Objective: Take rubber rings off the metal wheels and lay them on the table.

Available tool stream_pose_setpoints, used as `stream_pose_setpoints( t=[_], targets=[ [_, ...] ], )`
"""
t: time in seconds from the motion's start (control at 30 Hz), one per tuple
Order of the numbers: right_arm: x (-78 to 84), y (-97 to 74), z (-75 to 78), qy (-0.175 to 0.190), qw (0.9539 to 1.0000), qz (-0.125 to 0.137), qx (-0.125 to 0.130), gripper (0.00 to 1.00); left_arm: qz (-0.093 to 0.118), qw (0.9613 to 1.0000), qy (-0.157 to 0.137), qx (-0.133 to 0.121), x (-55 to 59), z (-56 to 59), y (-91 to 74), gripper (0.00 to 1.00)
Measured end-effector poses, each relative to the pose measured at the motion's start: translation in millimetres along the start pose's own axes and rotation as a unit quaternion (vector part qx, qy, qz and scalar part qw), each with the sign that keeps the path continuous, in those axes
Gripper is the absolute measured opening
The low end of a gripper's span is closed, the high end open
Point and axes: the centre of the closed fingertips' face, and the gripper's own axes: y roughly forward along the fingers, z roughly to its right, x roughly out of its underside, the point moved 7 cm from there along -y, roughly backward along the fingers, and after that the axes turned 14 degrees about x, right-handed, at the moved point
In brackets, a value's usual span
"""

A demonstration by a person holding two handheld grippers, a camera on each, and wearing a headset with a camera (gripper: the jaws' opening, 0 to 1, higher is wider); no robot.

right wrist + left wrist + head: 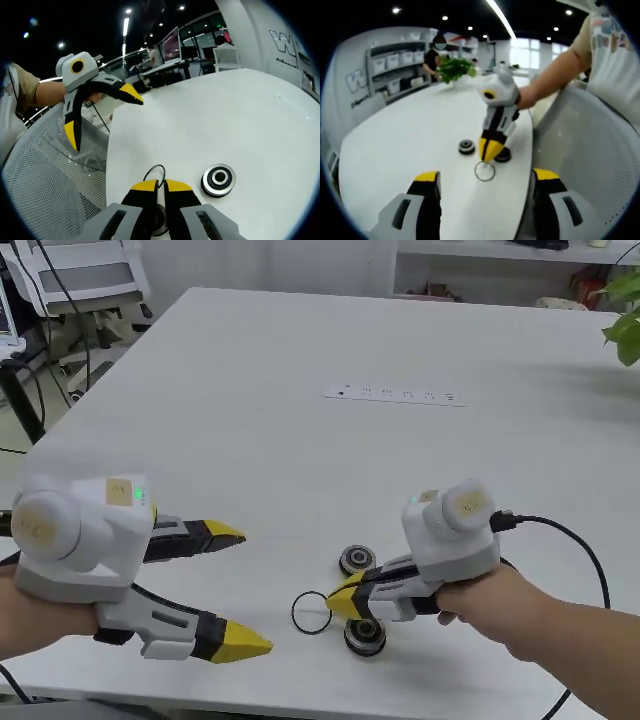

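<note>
A thin black rubber ring (310, 612) lies flat on the white table (300, 440). My right gripper (345, 598) is shut on the ring's right edge; in the right gripper view its jaws (161, 186) pinch the ring's cord (151, 174). One metal wheel (357, 560) stands just beyond the gripper, also seen as the wheel (218, 180). A second wheel (365, 635) sits under the gripper, on its near side. My left gripper (235, 590) hovers open to the left, holding nothing, facing the ring (485, 171).
A white power strip (395, 394) lies at mid-table, further back. The table's near edge (300, 702) runs just below the second wheel. A black cable (570, 540) trails from the right gripper. Chairs (90, 280) stand off the far left corner.
</note>
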Motion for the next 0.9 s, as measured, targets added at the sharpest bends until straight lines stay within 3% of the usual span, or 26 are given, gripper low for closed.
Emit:
stream_pose_setpoints(
  t=[0.17,0.47,0.9],
  targets=[
    [-1.2,-1.8,0.2,0.001,1.0,0.004,0.001,0.11,-0.001,1.0,0.0,0.002,-0.3,0.4,0.4,0.76],
    [-11.1,-12.4,3.9,0.006,0.9991,0.042,0.011,0.24,-0.002,1.0,-0.001,0.006,-3.4,0.3,1.2,0.76],
    [-21.9,-43.6,11.6,0.018,0.9948,0.098,0.024,0.29,-0.006,0.9998,0.006,0.02,-15.2,-1.0,11.2,0.75]
  ],
)
